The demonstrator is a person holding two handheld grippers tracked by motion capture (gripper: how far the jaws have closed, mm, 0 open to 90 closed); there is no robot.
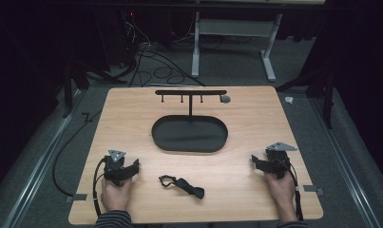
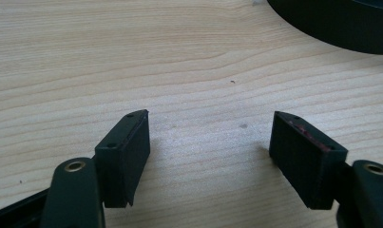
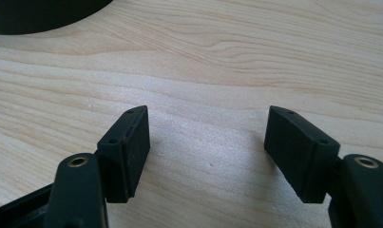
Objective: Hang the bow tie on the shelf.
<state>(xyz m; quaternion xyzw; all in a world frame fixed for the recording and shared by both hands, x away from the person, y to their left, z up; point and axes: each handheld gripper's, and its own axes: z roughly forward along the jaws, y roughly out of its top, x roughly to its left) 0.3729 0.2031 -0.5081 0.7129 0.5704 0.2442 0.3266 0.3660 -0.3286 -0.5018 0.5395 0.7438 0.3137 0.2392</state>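
A black strap with a buckle (image 1: 182, 185) lies on the wooden table (image 1: 132, 118) near its front edge, between my two hands. At the front left my left gripper (image 1: 134, 165) rests on the table, jaws wide open over bare wood (image 2: 210, 142). My right gripper (image 1: 254, 161) rests at the front right, also open with nothing between its jaws (image 3: 208, 140). Behind the strap stands a black oval tray (image 1: 163, 137) with a T-shaped hook rack (image 1: 190, 92) rising from its far side. The tray's edge (image 2: 331, 23) is at the top right of the left gripper view.
A small round grey object (image 1: 225, 99) lies by the rack's right end. Beyond the table are cables (image 1: 151, 66) on the grey floor and a white table frame (image 1: 236, 42). The tray's edge (image 3: 42, 12) shows top left in the right gripper view.
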